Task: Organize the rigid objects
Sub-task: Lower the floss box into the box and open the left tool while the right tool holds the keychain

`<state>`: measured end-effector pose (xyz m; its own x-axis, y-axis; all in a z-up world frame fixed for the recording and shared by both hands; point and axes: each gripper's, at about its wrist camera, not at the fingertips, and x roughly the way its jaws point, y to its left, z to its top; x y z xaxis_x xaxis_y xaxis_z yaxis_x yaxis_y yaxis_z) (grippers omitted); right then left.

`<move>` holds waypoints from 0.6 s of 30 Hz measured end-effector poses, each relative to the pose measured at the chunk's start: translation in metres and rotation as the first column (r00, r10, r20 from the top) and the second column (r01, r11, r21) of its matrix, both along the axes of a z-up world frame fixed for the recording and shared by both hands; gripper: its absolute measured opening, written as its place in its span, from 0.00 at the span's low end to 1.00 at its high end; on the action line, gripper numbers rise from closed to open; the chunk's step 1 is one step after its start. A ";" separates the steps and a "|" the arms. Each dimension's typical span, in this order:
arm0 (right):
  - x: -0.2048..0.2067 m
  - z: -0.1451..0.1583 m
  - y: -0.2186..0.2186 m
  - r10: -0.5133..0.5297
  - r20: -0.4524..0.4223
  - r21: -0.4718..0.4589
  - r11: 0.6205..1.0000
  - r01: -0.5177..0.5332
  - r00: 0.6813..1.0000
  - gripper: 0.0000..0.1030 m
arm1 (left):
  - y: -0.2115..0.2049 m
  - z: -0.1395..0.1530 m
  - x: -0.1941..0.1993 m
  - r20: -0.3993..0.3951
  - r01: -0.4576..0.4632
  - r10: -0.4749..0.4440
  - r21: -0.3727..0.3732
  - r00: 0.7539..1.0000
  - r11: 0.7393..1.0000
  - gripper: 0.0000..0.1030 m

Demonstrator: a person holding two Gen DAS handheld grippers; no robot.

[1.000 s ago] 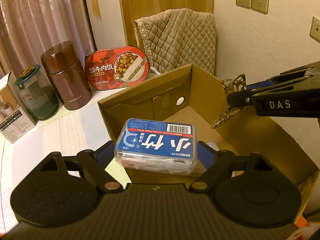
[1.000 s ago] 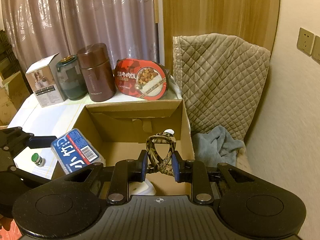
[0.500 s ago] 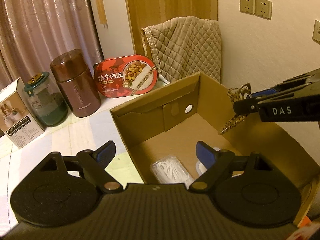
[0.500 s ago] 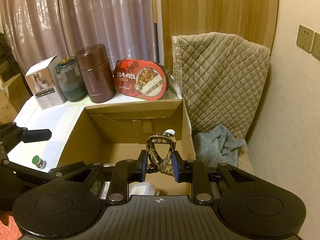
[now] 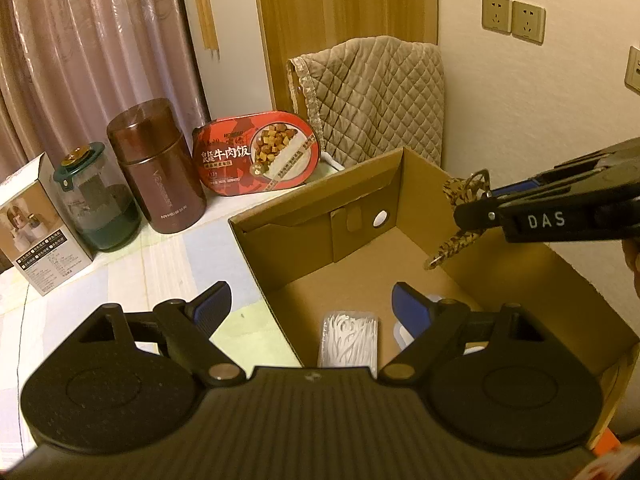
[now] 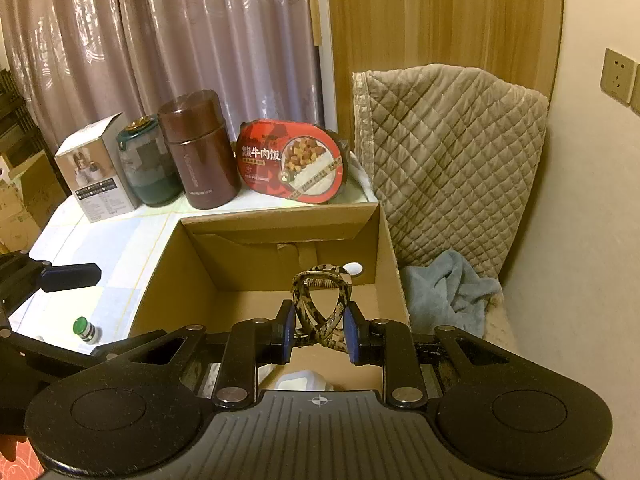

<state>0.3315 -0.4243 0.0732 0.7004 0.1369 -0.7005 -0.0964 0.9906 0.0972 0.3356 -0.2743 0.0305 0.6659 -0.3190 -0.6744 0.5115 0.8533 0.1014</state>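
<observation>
Two grippers hover over the cardboard box [image 5: 516, 264]: left gripper [image 5: 312, 306] spread and empty, right gripper [image 6: 319, 330] pinching a leopard-print hair clip [image 6: 320, 304].

A quilted cover [image 6: 452, 152] drapes over a chair by the curtain [image 6: 160, 40], blue towel [image 6: 448, 292] below it.

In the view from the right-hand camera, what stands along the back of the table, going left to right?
White carton → green-lidded glass jar → brown flask → red beef-rice meal box → quilted cover.
</observation>
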 end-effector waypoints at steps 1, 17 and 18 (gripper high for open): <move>0.000 -0.001 0.000 -0.001 -0.001 0.002 1.000 0.001 1.000 0.21 | 0.001 0.000 0.000 -0.001 -0.001 0.001 0.001 1.000 1.000 0.82; 0.006 -0.003 0.006 0.006 -0.010 0.006 1.000 -0.006 1.000 0.21 | 0.003 -0.002 0.000 -0.005 -0.003 0.003 -0.005 1.000 1.000 0.82; 0.007 -0.004 0.006 0.005 -0.010 0.007 1.000 -0.005 1.000 0.21 | 0.003 -0.002 0.000 -0.005 -0.003 0.003 -0.005 1.000 1.000 0.82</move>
